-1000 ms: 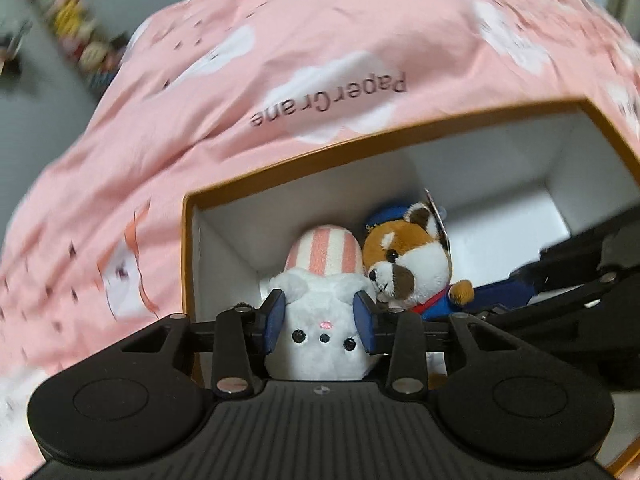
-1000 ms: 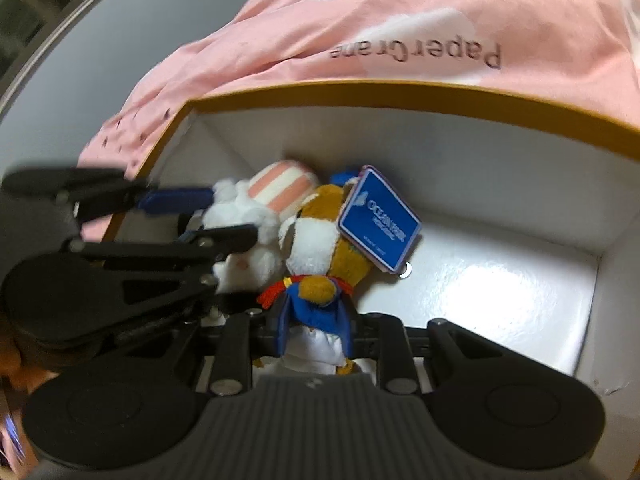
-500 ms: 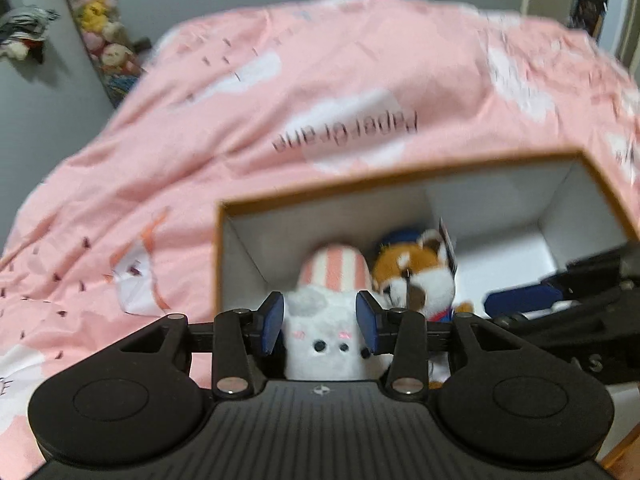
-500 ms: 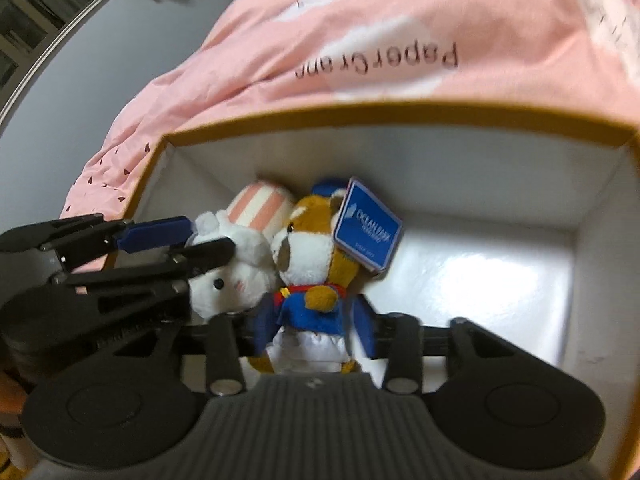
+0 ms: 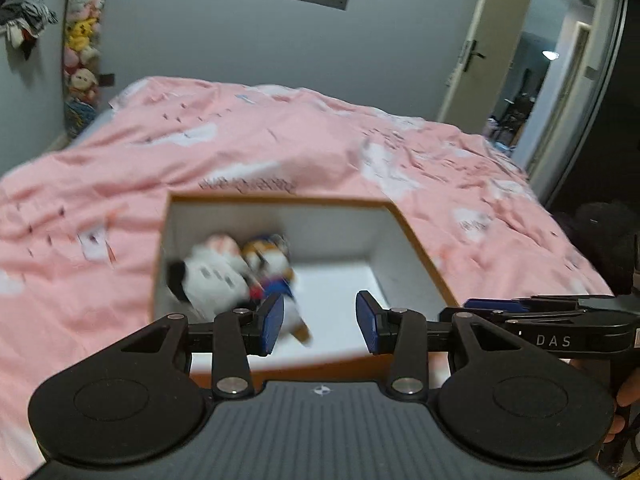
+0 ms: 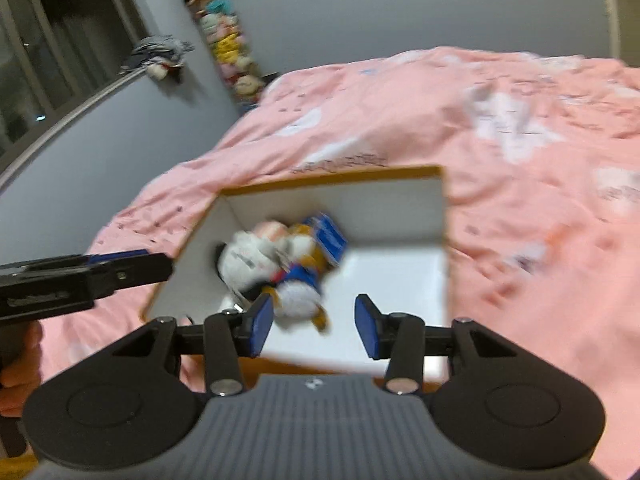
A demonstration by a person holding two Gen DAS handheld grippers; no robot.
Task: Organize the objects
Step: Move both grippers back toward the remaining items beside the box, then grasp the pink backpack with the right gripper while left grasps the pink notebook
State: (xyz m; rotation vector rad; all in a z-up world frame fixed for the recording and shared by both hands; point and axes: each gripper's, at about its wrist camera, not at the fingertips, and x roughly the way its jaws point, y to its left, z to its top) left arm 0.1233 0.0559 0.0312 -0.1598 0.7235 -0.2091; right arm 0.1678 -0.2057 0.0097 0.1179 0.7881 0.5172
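Though both toys look blurred, the white plush and fox plush lie just beyond each wide-open, empty claw, left claw and right claw, inside the box. They are probably light, soft and squashy; pinch each round its body.

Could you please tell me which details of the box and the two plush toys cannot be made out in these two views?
- White plush and fox plush: motion blur hides their faces and whether they touch, in both wrist views.
- Blue tag: print unreadable, blurred, right wrist view.
- Box near wall: hidden behind the left gripper.
- Box floor's near edge: covered by the right gripper, right wrist view.
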